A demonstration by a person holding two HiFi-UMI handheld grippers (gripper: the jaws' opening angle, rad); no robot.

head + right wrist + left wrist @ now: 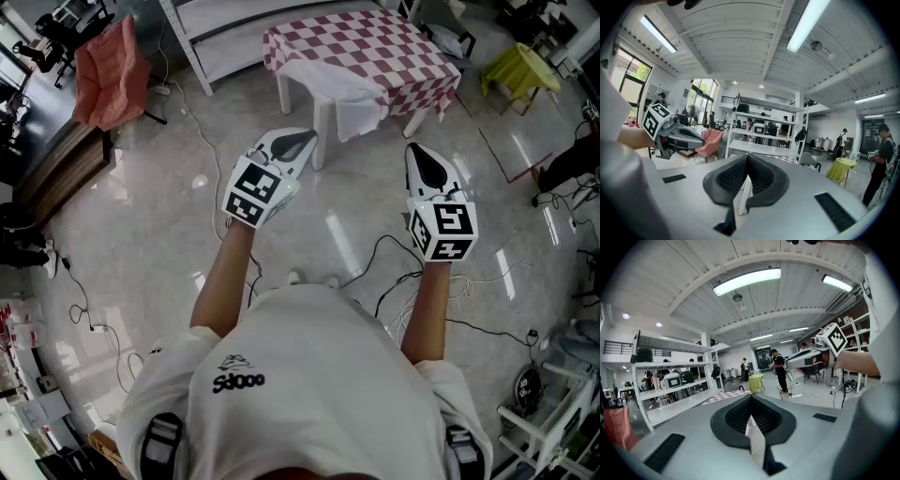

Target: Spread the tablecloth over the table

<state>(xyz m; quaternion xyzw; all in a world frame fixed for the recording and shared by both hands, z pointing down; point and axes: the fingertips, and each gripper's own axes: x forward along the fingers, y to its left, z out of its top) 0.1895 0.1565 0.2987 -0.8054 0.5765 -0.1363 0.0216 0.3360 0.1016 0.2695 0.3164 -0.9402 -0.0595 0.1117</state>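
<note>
Seen from above, a person holds a left gripper and a right gripper out in front, each with its jaws pressed fully together and gripping nothing. The red-and-white checked tablecloth lies at twelve o'clock, well ahead of both grippers, covering most of a small white table, with a white fold hanging at the cloth's seven o'clock side. To spread it well, the likely approach is to step close, open the jaws, pinch that near edge at two spaced points and pull evenly until it lies flat.
</note>
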